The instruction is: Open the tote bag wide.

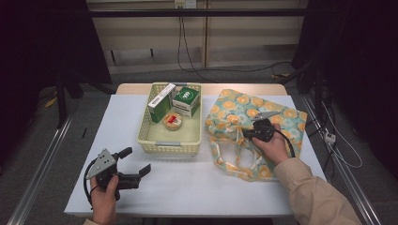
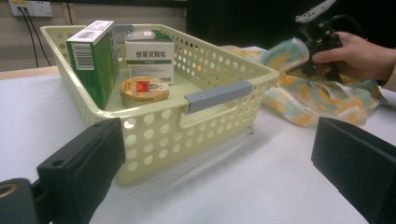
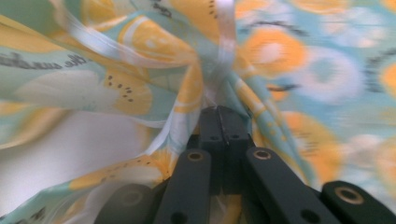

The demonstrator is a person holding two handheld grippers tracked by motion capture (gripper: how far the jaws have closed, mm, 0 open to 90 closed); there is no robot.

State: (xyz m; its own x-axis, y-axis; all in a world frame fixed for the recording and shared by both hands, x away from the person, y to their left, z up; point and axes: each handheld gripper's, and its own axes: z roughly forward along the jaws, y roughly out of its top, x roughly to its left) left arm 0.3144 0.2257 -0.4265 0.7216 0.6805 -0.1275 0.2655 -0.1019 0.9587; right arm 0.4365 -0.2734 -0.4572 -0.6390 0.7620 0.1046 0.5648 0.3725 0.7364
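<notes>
Pinching a fold of the flowered cloth bag [image 1: 244,115], the right claw [image 1: 246,133] has its jaws pressed tight together on the fabric; in the right gripper view the orange and teal cloth [image 3: 196,84] bunches up just above the shut tips. The bag lies spread over the right part of the tabletop [image 1: 187,178], reaching toward the far right corner, its handles [image 1: 244,159] trailing toward the near edge. The left claw [image 1: 137,161] hovers near the front left corner, jaws spread wide and holding nothing. Just beyond it, at the middle of the far edge, stands a pale yellow perforated basket [image 1: 146,126] holding a green box [image 1: 158,105], a white and green box [image 1: 187,101] and a small round tin [image 1: 173,122].
</notes>
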